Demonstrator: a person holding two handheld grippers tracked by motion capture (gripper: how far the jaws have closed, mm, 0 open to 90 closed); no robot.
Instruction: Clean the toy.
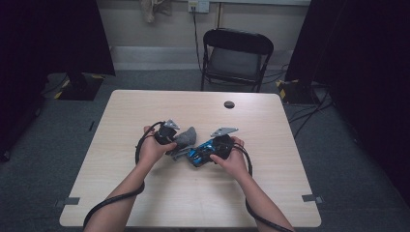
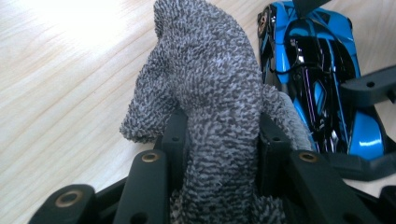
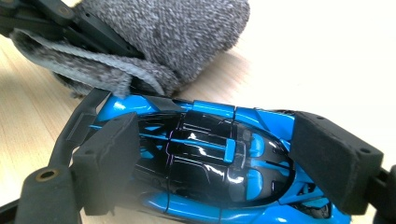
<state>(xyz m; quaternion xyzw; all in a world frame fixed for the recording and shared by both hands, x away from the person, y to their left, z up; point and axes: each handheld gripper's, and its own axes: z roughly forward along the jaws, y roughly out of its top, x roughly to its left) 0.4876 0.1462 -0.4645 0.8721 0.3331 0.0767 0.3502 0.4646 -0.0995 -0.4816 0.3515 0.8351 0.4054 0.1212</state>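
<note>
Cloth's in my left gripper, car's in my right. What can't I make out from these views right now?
- Blue toy car: wheels and underside hidden by its body, right gripper view.
- Grey cloth: lower end cut off by the frame edge, left gripper view.
- Right gripper: pad contact too small to judge, high view.

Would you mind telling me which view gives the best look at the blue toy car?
The right gripper view: the blue toy car lies close up between that gripper's jaws, roof and windows sharp. The left gripper view shows the car beside the grey cloth, partly cut off. The high view shows it small between both hands.
</note>
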